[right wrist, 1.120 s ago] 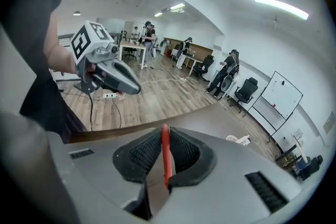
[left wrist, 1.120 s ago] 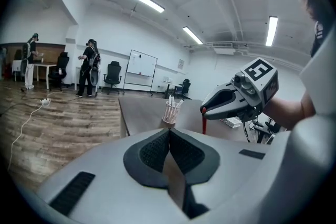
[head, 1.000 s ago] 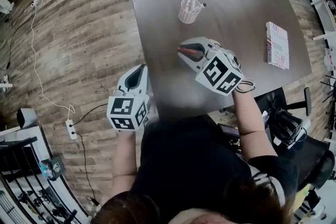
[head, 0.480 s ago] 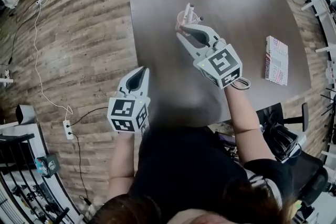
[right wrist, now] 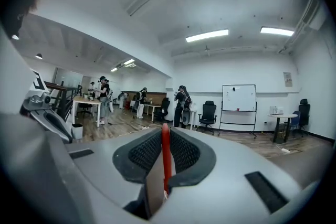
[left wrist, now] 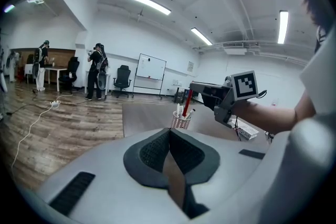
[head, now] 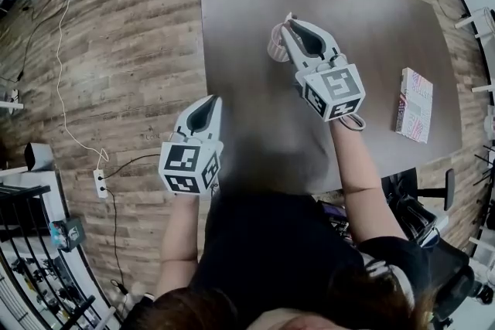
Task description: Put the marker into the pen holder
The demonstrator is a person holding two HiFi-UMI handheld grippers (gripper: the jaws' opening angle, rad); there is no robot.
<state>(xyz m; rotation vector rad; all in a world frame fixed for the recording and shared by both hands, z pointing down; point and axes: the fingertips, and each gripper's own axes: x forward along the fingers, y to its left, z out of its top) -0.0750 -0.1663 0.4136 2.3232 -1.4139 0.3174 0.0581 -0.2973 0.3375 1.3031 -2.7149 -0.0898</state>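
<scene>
My right gripper (head: pixel 288 21) moved up-frame and is now over the pen holder (head: pixel 275 52), upper centre. Its jaws are clamped on the red marker (right wrist: pixel 165 157). Left gripper (head: pixel 212 101) jaws closed, empty.

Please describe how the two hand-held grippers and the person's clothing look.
The left hand-held gripper and the right hand-held gripper are pale grey, tapered shells with dark ribbed pads; each carries a white cube with black square markers. The person wears a dark short-sleeved top.
</scene>
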